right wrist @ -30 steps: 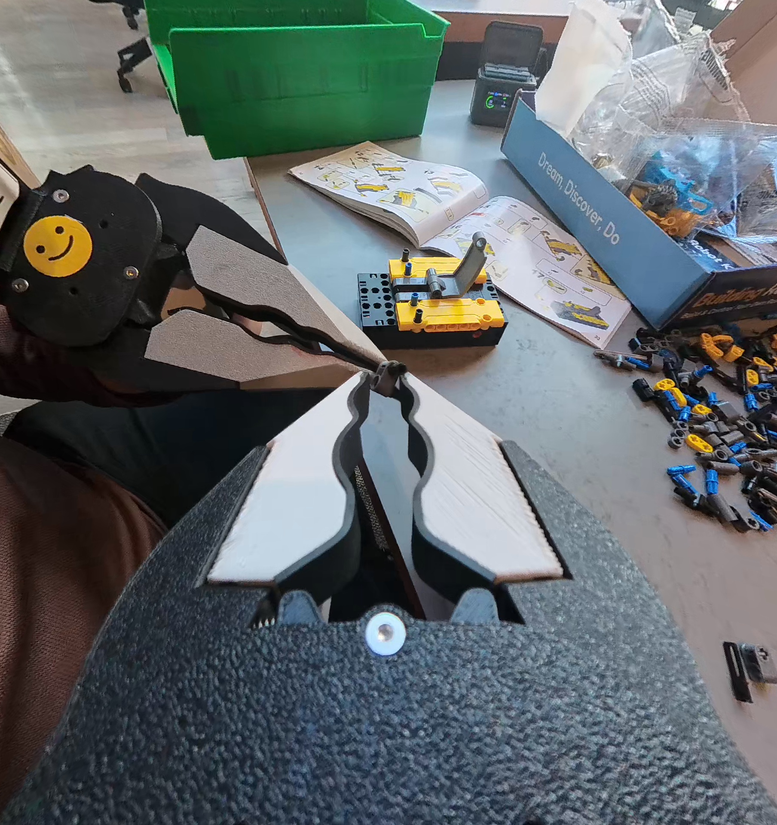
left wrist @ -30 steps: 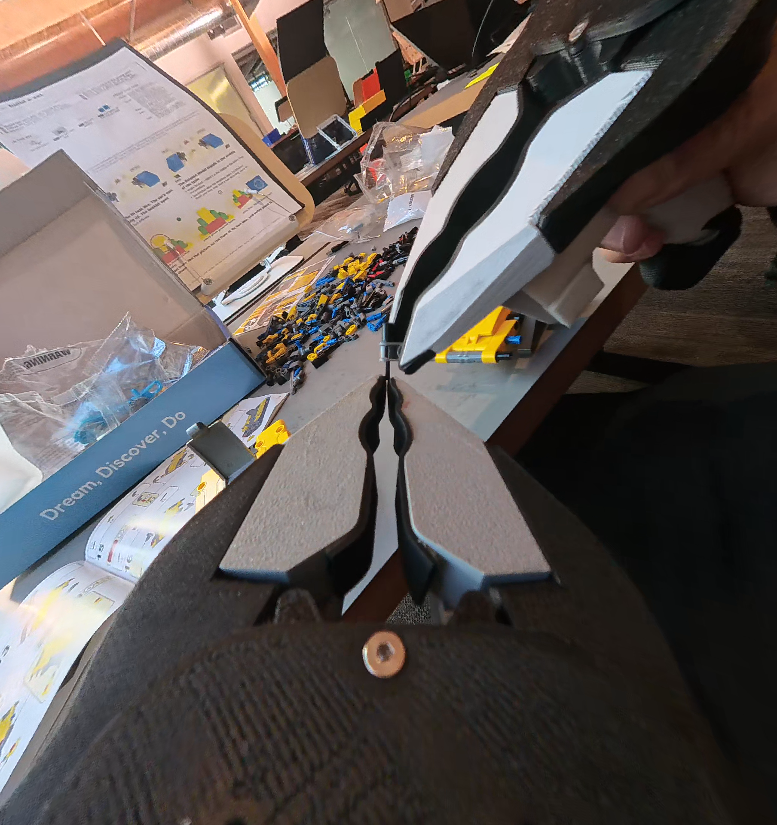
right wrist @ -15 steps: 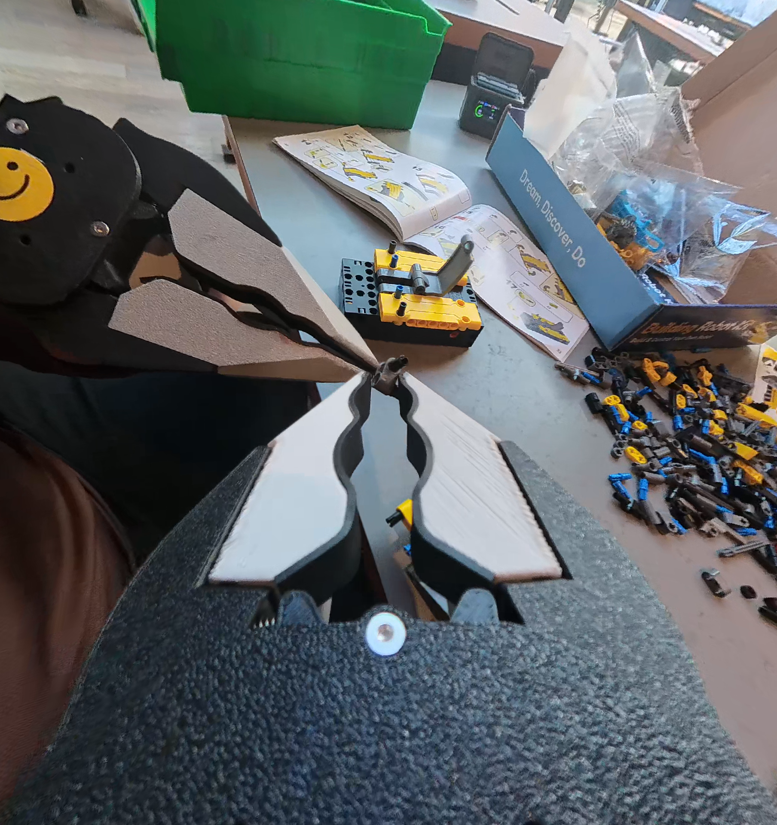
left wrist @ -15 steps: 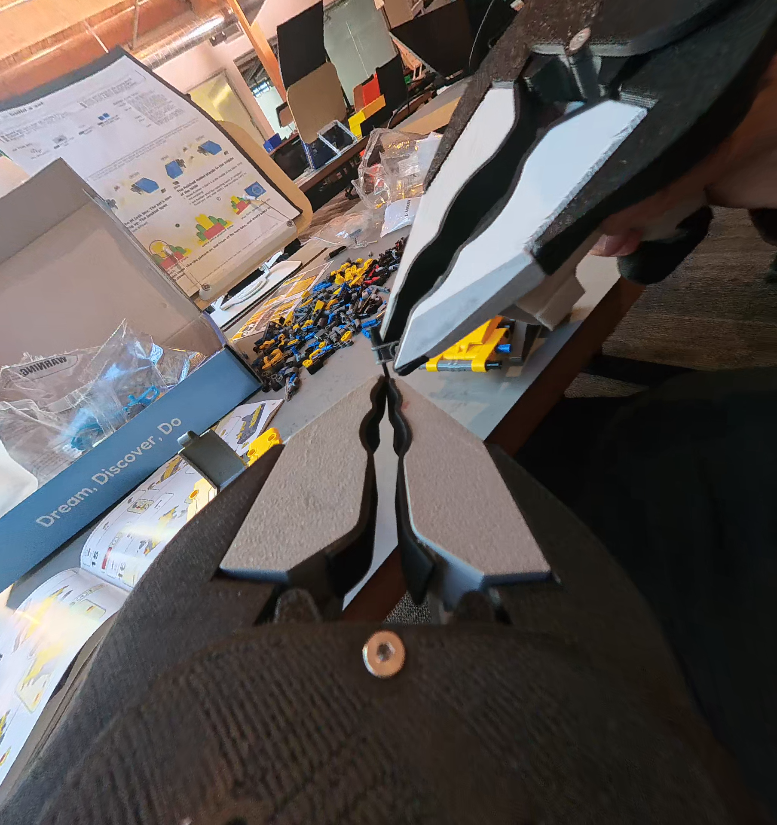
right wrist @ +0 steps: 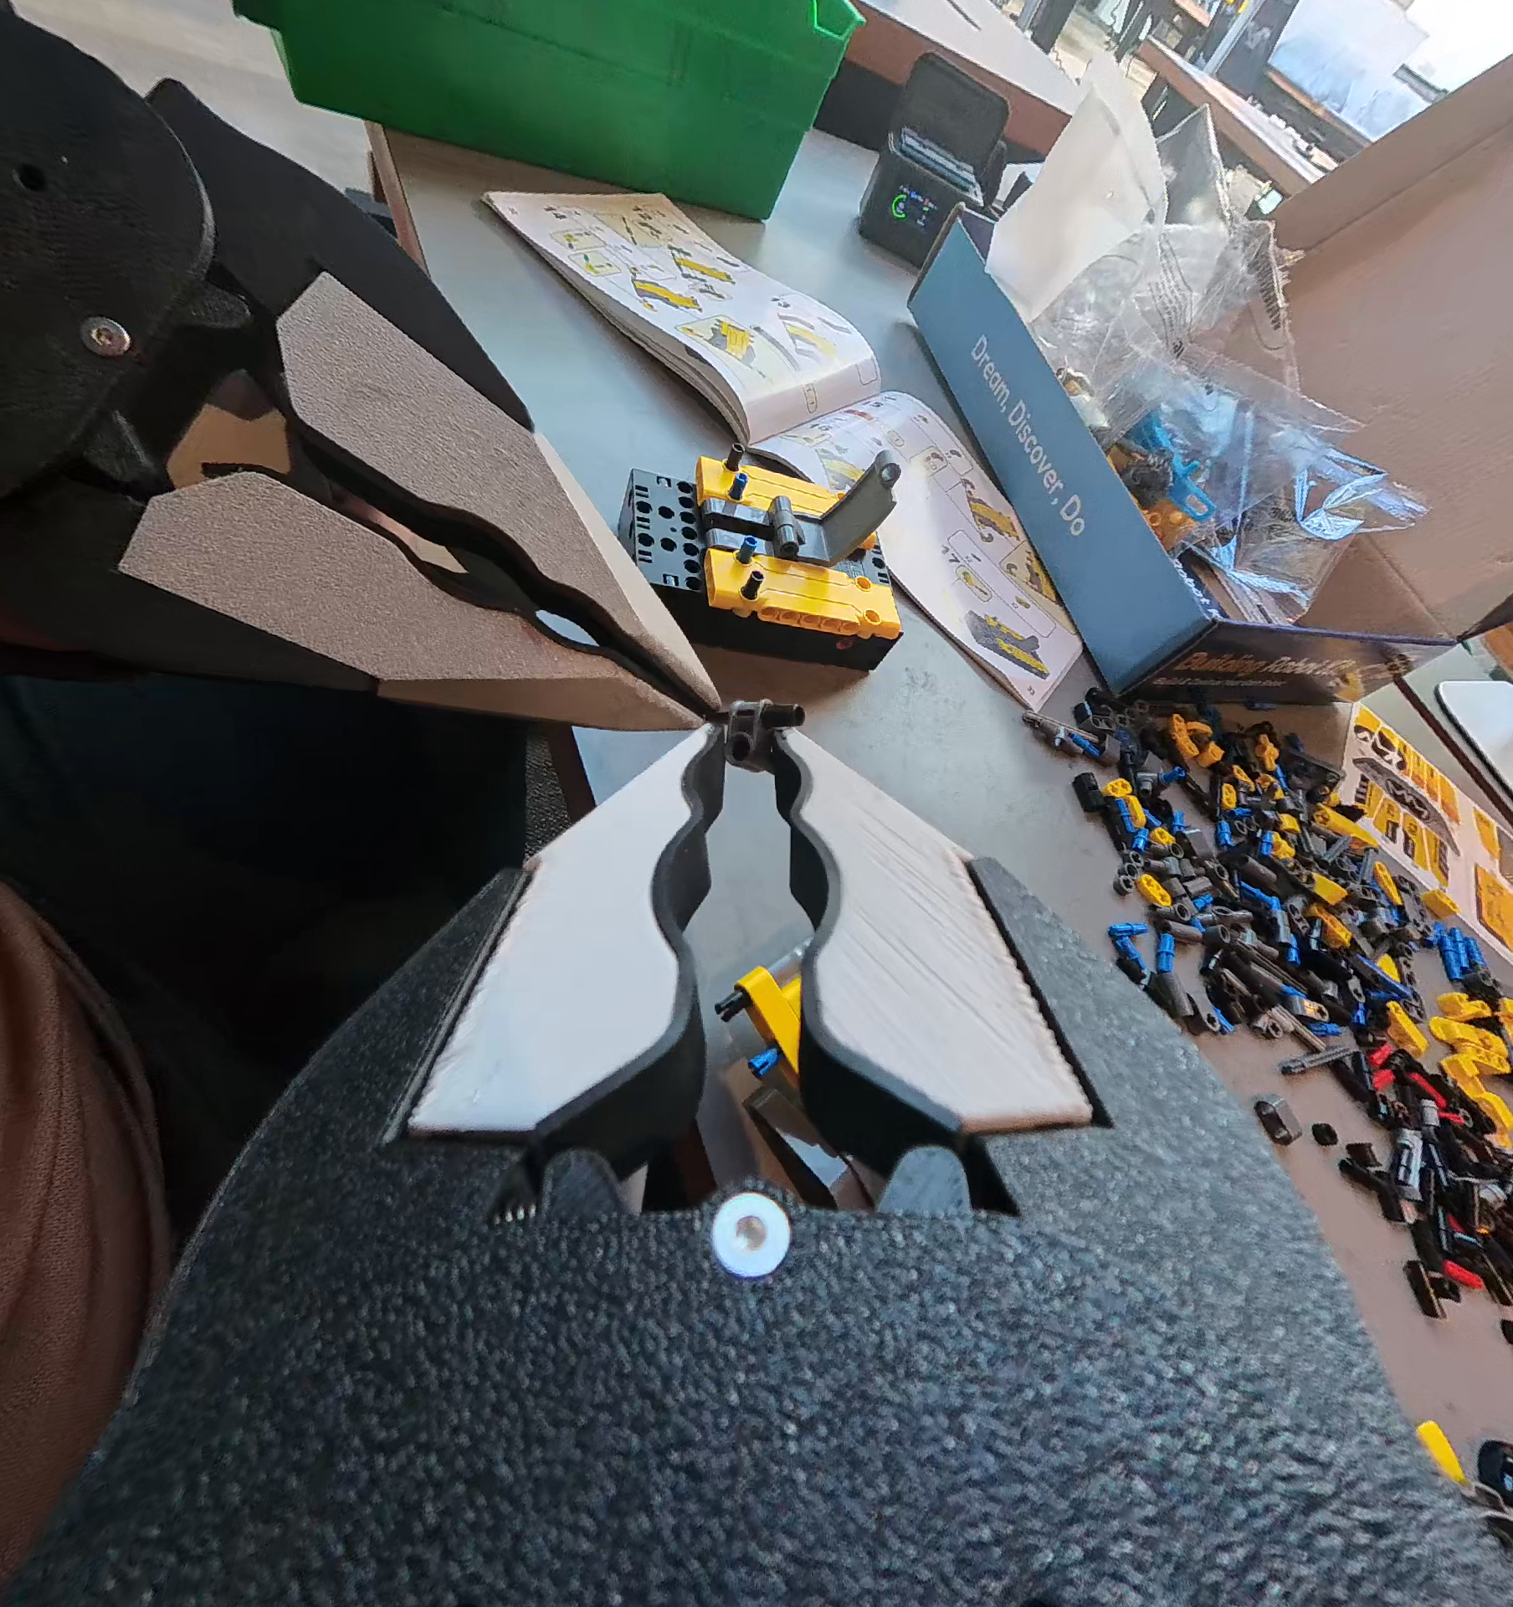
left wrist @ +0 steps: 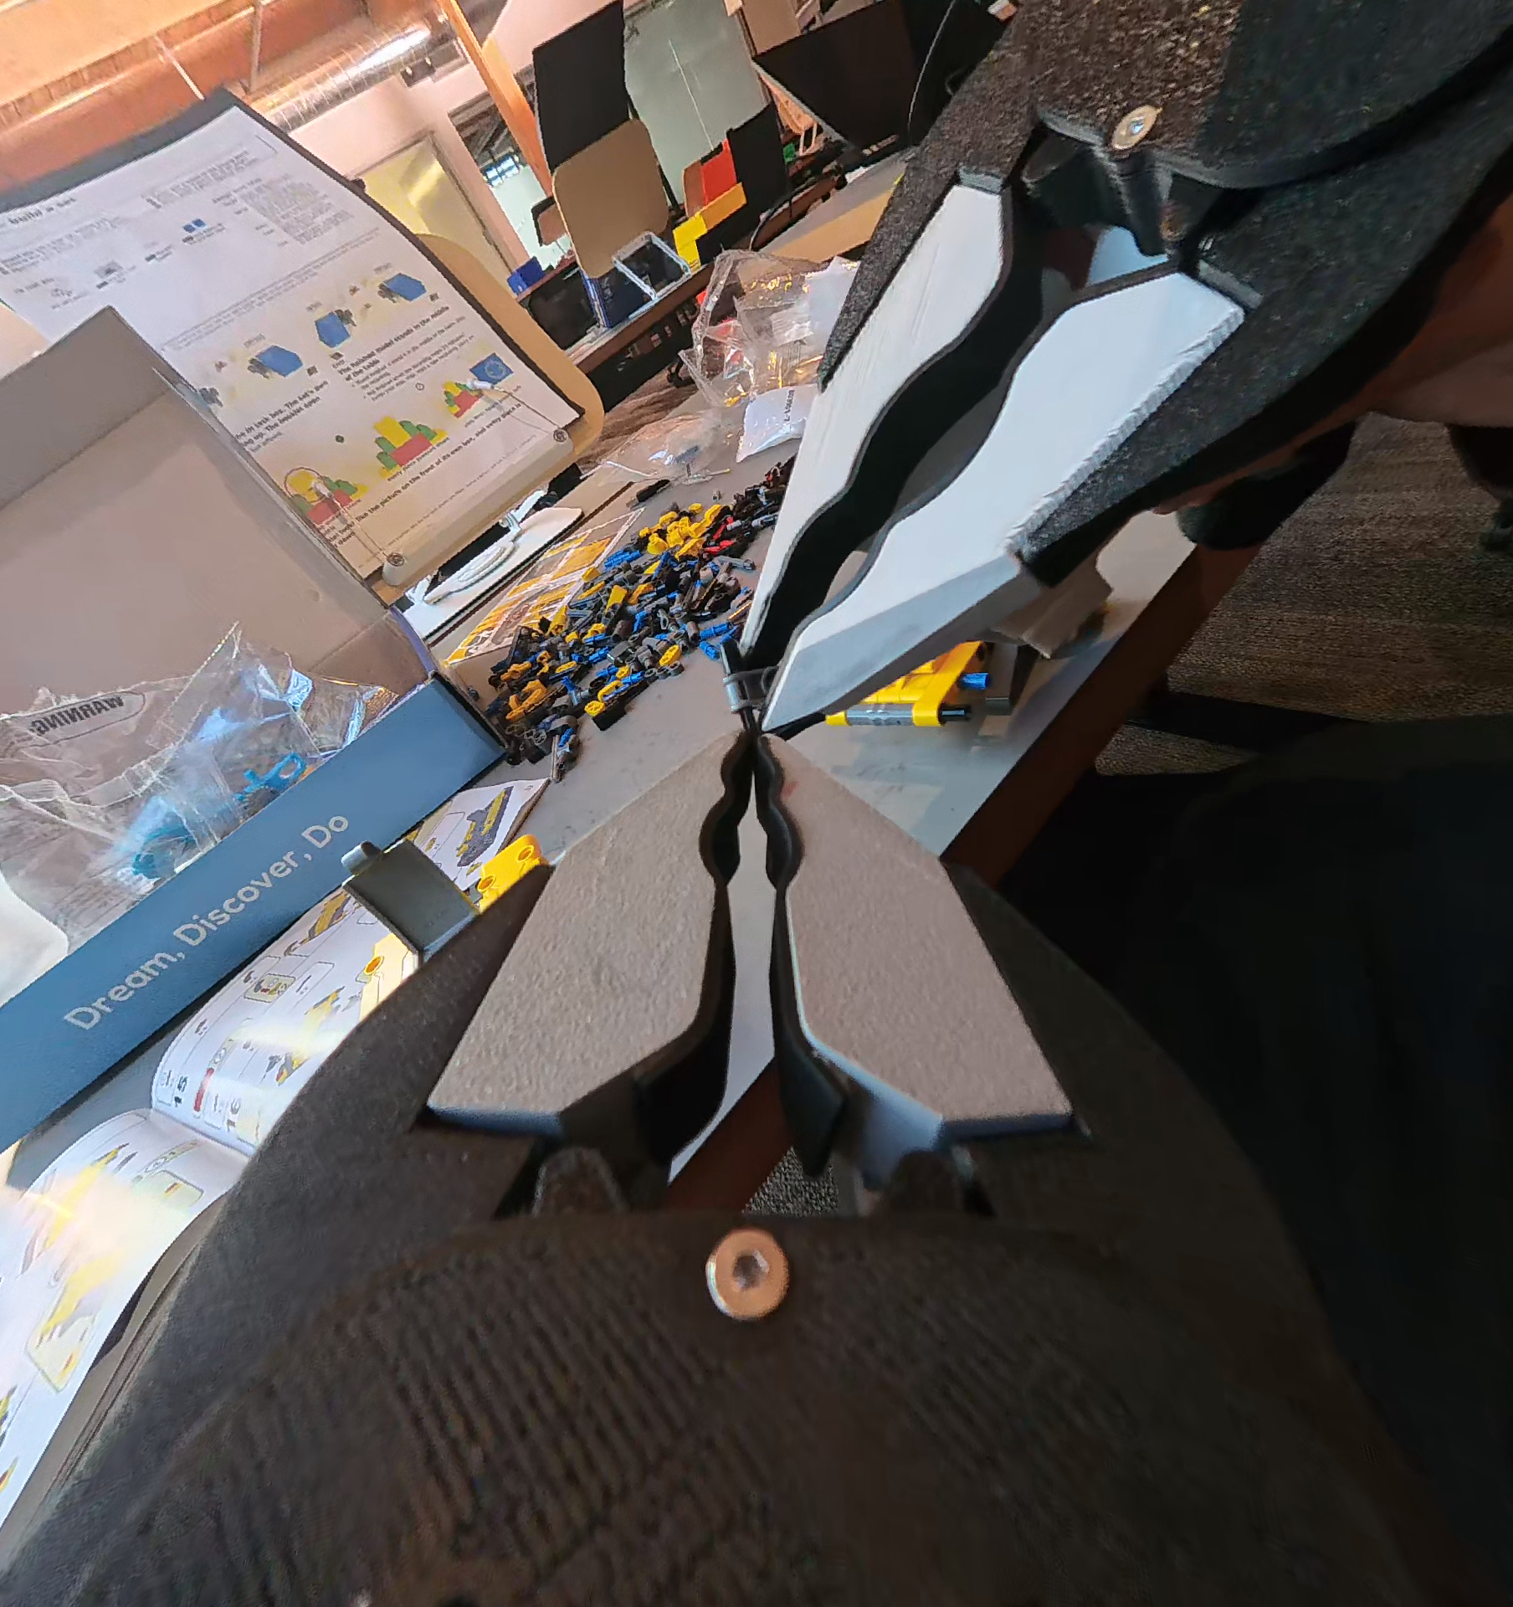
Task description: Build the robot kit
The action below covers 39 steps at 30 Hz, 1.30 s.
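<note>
My right gripper [right wrist: 749,750], with white fingers, is shut on a small dark grey connector [right wrist: 751,726], held above the table's near edge. My left gripper [left wrist: 753,739], with grey fingers, is shut tip to tip against it and pinches a thin black pin [left wrist: 746,720] that runs into the connector [left wrist: 743,687]. The pin's far end [right wrist: 789,713] sticks out on the other side. In the right wrist view the left gripper [right wrist: 708,715] comes in from the left. In the left wrist view the right gripper [left wrist: 757,696] comes down from the upper right.
A black and yellow part-built block [right wrist: 762,556] with a grey lever sits beside an open booklet [right wrist: 692,296]. A blue box [right wrist: 1057,487] holds plastic bags. A pile of small parts [right wrist: 1301,913] lies right. A green bin [right wrist: 562,78] stands at the back. A yellow piece [right wrist: 766,1000] lies under my right gripper. My two grippers' fingertips are within a few centimetres of each other.
Both grippers stay tip to tip on the connector. The right gripper has swung so more of the parts pile shows. The pin's end now shows past the connector.
</note>
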### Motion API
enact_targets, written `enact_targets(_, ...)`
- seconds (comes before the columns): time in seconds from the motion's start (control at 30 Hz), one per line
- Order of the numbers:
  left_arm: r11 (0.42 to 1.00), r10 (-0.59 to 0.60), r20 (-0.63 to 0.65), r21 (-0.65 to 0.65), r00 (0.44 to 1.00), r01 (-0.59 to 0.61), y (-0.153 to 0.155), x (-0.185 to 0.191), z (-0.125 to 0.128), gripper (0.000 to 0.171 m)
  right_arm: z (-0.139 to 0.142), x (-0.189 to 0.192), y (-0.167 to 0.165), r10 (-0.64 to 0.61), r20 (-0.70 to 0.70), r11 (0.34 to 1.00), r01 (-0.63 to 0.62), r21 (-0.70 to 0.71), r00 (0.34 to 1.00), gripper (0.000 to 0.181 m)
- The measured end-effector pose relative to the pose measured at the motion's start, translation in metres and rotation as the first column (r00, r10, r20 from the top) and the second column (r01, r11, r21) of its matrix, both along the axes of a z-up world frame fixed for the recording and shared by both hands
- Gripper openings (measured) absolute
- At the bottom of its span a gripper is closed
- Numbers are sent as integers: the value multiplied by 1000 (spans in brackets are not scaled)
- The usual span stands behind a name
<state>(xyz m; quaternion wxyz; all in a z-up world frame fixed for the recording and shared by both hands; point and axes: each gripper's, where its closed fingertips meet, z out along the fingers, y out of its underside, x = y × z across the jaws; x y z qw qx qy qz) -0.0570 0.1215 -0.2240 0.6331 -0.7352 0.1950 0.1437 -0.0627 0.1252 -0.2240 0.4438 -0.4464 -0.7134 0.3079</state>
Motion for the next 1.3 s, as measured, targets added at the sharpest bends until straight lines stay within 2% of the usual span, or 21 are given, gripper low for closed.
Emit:
enact_targets(0.13, 1000, -3, 3, -6, 1000, 3, 1, 1, -1, 0, -3, 0, 2, -2, 9, 1000, 2, 7, 1000, 7)
enact_targets(0.37, 1000, -8, 39, -11, 999, 9, 1, 1, 0, 0, -8, 0, 4, -15, 25, 977, 10, 211, 1000, 7)
enact_targets(0.83, 999, -30, 111, -15, 993, 32, -2, 4, 0, 0, -6, 1, 6, -20, -13, 927, 23, 373, 1000, 7)
enact_targets(0.93, 999, -43, 135, -27, 990, 47, -1, 7, -2, 0, -8, 4, 6, -12, -6, 932, 14, 361, 1000, 6)
enact_targets(1.03, 995, -67, 166, -62, 984, 78, 0, 13, -9, 0, -1, 13, 11, -23, -26, 934, 31, 357, 999, 6)
enact_targets(1.2, 988, -134, 208, -48, 969, 147, -1, 27, -3, 0, -2, 42, 18, -59, -29, 917, 66, 393, 998, 6)
enact_targets(1.3, 962, -219, 278, -97, 935, 254, -1, 43, -6, 0, -8, 67, 20, -71, -18, 895, 72, 439, 997, 6)
